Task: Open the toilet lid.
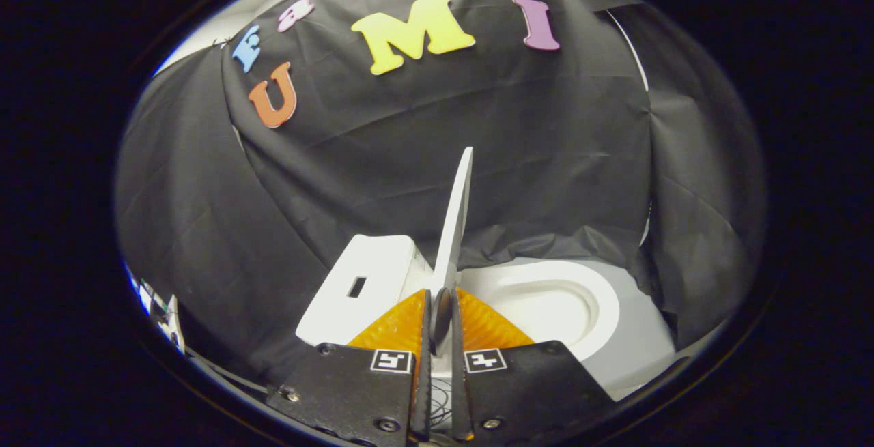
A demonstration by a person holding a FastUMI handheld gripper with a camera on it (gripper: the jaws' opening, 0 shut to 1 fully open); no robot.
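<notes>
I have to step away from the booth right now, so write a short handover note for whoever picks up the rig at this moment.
Tool: shut on the thin white plastic toilet lid, both fingers pressing its lower edge.
Lid: raised, standing about upright on edge, between the white boxy tank and the white oval toilet seat.
Seat and bowl opening are uncovered.
Done: lid lifted off the seat.
Left: probably ease the lid back toward the tank until it rests, then release and withdraw.

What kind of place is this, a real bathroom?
Probably a mock-up booth, not a real bathroom: a white toilet stands against draped black cloth. Its lid is upright, pinched between the gripper fingers.
</notes>
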